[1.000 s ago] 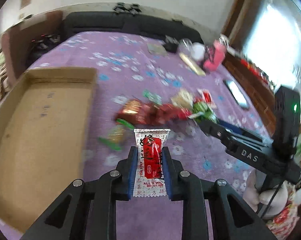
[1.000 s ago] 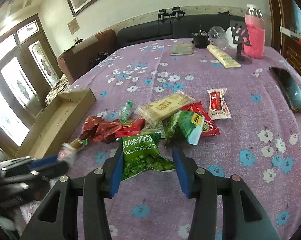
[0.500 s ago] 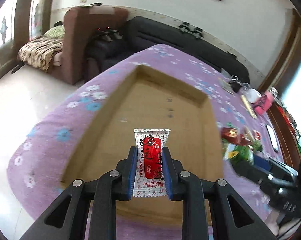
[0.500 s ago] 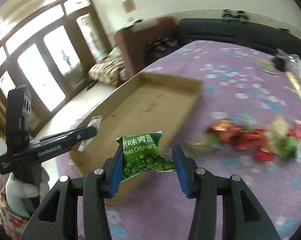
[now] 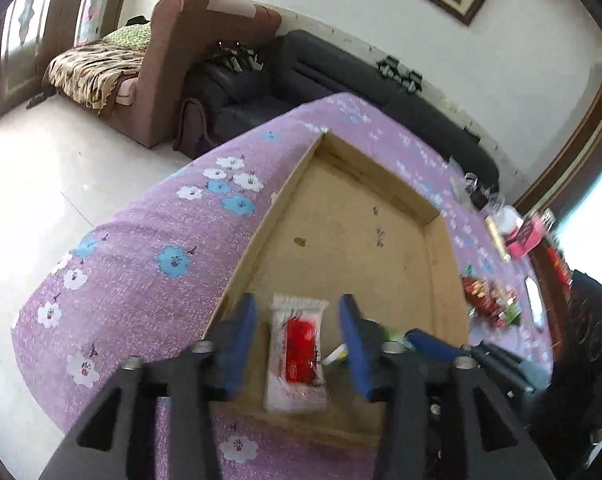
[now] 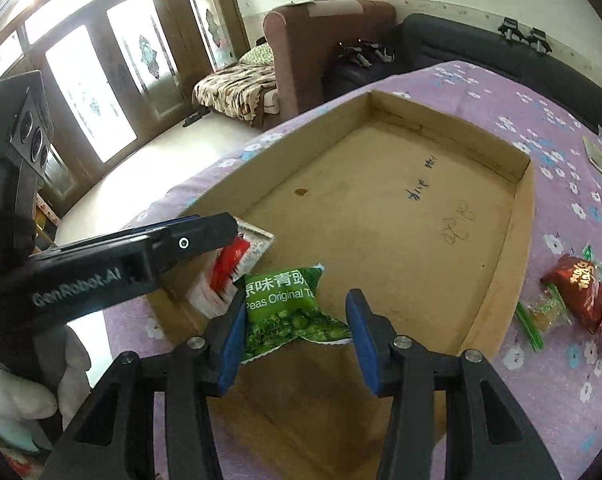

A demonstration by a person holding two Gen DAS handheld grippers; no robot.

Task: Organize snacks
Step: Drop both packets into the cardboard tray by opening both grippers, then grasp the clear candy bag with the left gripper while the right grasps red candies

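Two snack packets hang over the near end of the cardboard tray (image 6: 517, 216) on the purple-clothed tabletop (image 5: 149, 280). The left gripper (image 5: 299, 344) is opening — its blue fingers (image 5: 241, 336) stand clear of the white-and-red packet (image 5: 297, 356) between them, apparently let go. The right gripper (image 6: 297, 336) holds the green pea packet (image 6: 289, 308) against its left finger; whether the right pad touches it, I cannot tell. Both packets look light, crinkly and slippery — best pinched across a flat sealed edge, gently, so the contents stay whole.
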